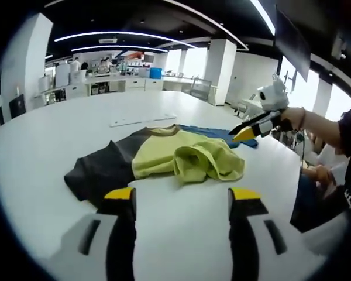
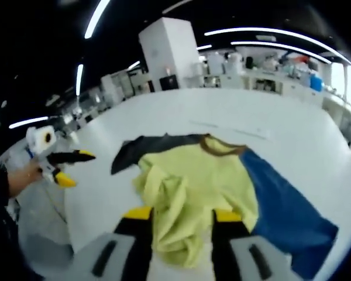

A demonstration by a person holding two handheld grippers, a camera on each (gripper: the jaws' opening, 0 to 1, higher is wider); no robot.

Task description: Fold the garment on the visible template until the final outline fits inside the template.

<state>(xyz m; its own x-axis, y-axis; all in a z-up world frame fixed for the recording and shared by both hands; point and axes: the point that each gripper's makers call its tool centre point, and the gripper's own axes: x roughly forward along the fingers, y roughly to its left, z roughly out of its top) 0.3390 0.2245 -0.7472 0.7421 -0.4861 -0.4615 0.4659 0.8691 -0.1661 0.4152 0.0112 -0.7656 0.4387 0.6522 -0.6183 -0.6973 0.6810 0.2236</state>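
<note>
While the garment [image 1: 164, 155] lies crumpled on the white worktop [image 1: 58, 134], it sits near the middle of that surface, a T-shirt with a yellow-green body, a dark grey sleeve on one side and a blue sleeve [image 2: 286, 205] on the other. Yellow fabric is bunched into a loose roll at the hem end [image 2: 181, 234]; brownish collar [image 2: 213, 145] faces away from the right gripper view. No template outline can be made out under the cloth. Left hand-held gripper [image 1: 181, 196]: jaws apart, yellow tips hovering just short of the grey sleeve [image 1: 96, 172], nothing between them. Right hand-held gripper [image 2: 184, 216]: jaws apart, straddling the bunched yellow fabric from above; contact with the cloth can't be confirmed. In the left gripper view the right hand-held gripper [image 1: 251, 130] shows over the blue sleeve side, held by a person's hand [image 1: 292, 120]. In the right gripper view the left hand-held gripper [image 2: 70, 167] shows beside the grey sleeve, jaws open. Background: pillars, ceiling strip lights, benches with clutter.
</note>
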